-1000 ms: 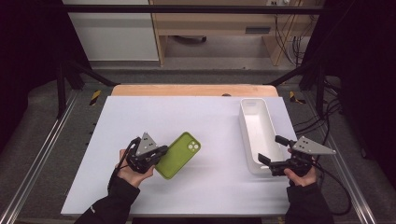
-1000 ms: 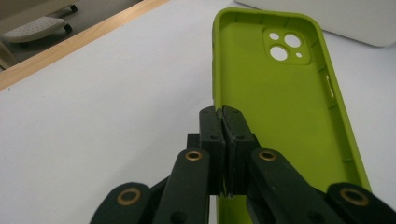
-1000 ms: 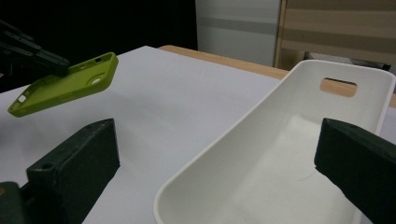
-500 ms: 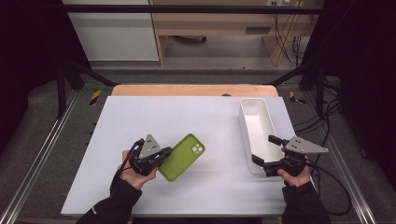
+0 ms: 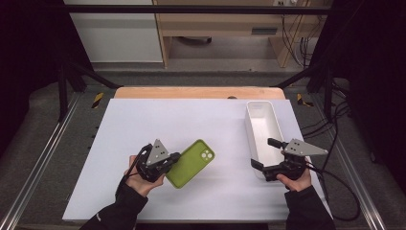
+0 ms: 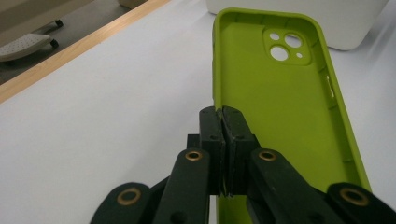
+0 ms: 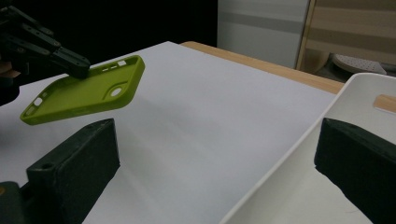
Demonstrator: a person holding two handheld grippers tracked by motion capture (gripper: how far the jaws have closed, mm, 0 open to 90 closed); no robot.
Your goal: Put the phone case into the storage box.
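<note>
A lime-green phone case [image 5: 192, 162] is held by its left edge in my left gripper [image 5: 171, 159], near the table's front left. In the left gripper view the jaws are shut on the case's rim [image 6: 223, 125], and the case [image 6: 280, 98] shows its hollow inside and camera holes. In the right gripper view the case [image 7: 88, 91] hangs tilted a little above the white table. My right gripper [image 5: 264, 153] stands open at the near end of the white bin [image 5: 262, 125], with one jaw on each side of the bin's left wall [image 7: 289, 154].
The long white bin looks empty and lies along the table's right side. A wooden strip [image 5: 191, 92] borders the table's far edge. Metal rails [image 5: 45, 148] run beside the table. A cable [image 5: 342, 189] trails from the right gripper.
The left gripper has carried the green case slightly to the right. The right gripper has shifted left, so that it straddles the bin's near left wall.
</note>
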